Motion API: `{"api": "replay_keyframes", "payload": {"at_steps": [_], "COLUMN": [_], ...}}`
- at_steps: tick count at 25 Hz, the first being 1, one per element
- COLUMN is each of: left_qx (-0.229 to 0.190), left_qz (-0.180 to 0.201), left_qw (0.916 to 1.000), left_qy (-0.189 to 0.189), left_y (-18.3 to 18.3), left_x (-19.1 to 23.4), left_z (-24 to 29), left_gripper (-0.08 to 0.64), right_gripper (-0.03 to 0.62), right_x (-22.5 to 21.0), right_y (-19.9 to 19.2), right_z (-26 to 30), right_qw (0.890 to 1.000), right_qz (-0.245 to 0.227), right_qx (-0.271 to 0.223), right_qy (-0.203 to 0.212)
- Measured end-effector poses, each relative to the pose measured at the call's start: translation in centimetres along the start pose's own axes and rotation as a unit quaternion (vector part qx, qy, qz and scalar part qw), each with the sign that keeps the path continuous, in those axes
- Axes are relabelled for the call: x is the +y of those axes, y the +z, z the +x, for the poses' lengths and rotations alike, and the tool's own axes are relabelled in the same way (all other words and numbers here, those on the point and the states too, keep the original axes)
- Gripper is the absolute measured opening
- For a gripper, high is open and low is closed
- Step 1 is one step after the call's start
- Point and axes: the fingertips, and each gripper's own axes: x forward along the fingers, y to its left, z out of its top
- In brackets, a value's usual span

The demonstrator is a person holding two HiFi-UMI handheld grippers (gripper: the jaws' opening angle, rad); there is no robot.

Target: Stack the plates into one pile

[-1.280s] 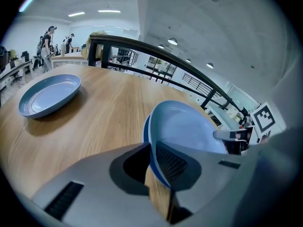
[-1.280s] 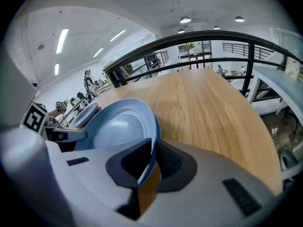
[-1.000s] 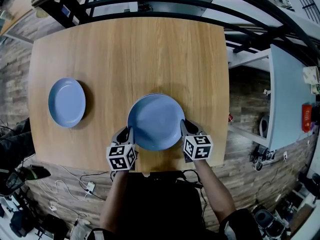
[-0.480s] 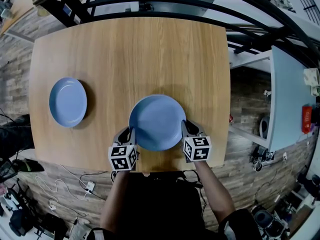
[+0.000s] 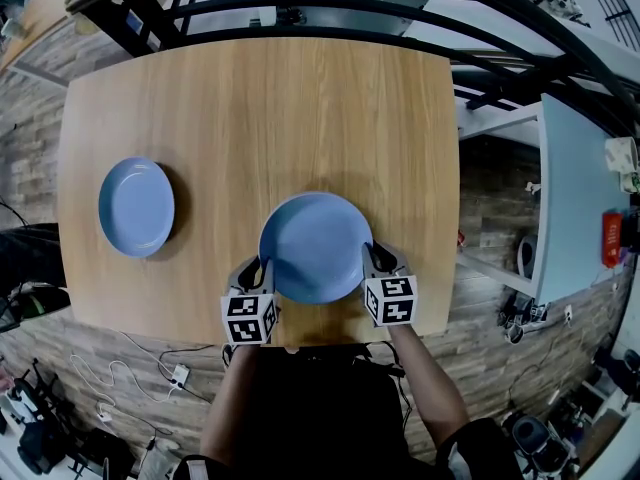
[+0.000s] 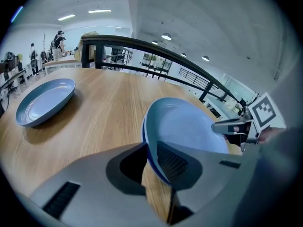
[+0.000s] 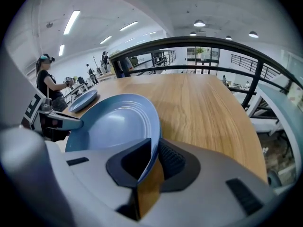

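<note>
Near edge first: left gripper and right gripper flank the big blue plate. The right gripper pinches the plate's right rim, jaws nearly together on it. The left gripper's jaws have just been opening; the left rim sits between them, but the pads look slack, not clamping. The plate appears to rest on the wooden table, near-centre. Reads as a release step. Well apart at the far left: second blue plate, smaller-looking, alone. Next: free the right rim, back both grippers off, fetch that plate, land it centred on the big one.

blue plate centre-front, second plate — far left
</note>
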Motion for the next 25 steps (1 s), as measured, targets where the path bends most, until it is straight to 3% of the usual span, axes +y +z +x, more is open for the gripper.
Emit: {"api": "replay_keyframes", "payload": {"at_steps": [3,5,25], "left_qx": [0.0,-0.001,-0.005], "left_qz": [0.004,0.003,0.019], "left_qw": [1.0,1.0,0.9998], "left_qy": [0.0,0.0,-0.002], "left_y": [0.0,0.1,0.9], "left_x": [-0.1,-0.1,0.2], "left_z": [0.0,0.1,-0.1], "left_gripper": [0.074,0.086,0.158], "right_gripper": [0.057,0.104,0.114], "right_x": [-0.1,0.0,0.0], "right_y": [0.0,0.1,1.1], "right_z": [0.0,0.0,-1.2], "right_qw": [1.0,1.0,1.0], "right_qz": [-0.015,-0.028,-0.008], "right_qx": [0.002,0.001,-0.02], "right_qy": [-0.005,-0.009,-0.02]}}
